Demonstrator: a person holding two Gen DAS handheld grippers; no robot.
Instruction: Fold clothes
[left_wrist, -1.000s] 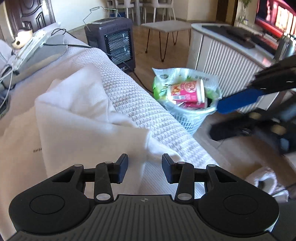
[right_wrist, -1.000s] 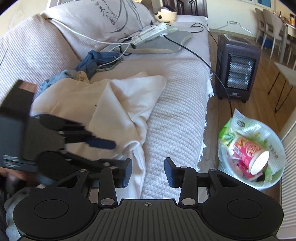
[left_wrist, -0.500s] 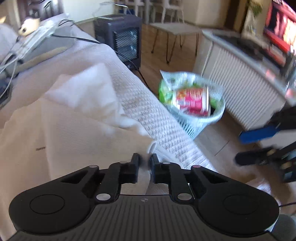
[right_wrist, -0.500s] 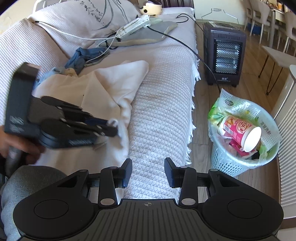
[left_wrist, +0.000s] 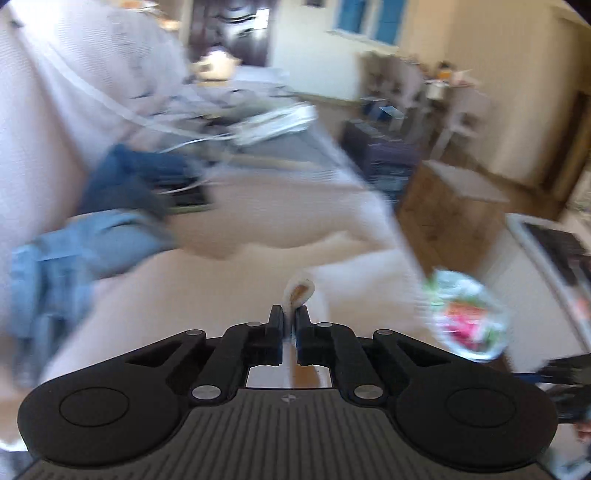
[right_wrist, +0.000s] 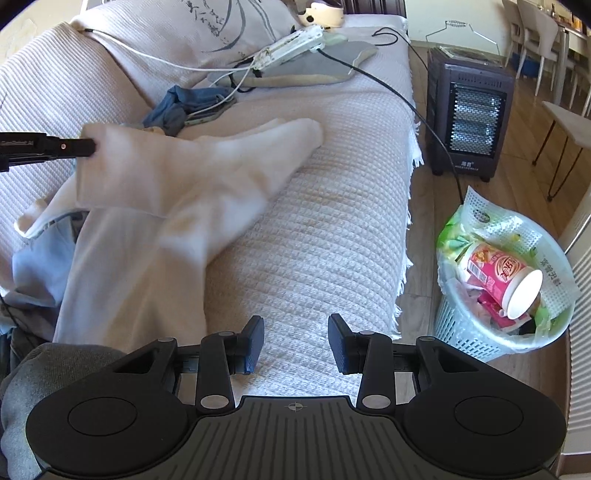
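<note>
A cream garment (right_wrist: 177, 184) lies spread on the white-covered sofa (right_wrist: 314, 229). My left gripper (left_wrist: 290, 317) is shut on a corner of this cream garment (left_wrist: 299, 291) and holds it lifted; the left wrist view is motion-blurred. The left gripper also shows in the right wrist view (right_wrist: 86, 147) at the left, pinching the garment's raised edge above the sofa. My right gripper (right_wrist: 295, 338) is open and empty, hovering over the bare sofa seat near its front edge, right of the garment.
Blue clothes (right_wrist: 181, 107), a power strip with cables (right_wrist: 291, 46) and a grey cushion (right_wrist: 325, 62) lie at the sofa's back. A full waste basket (right_wrist: 506, 273) and a dark heater (right_wrist: 469, 114) stand on the wooden floor to the right.
My left gripper closed on the garment's corner, then swung up and to the left, pulling the cloth across the sofa. My right gripper stayed open and shifted slightly.
</note>
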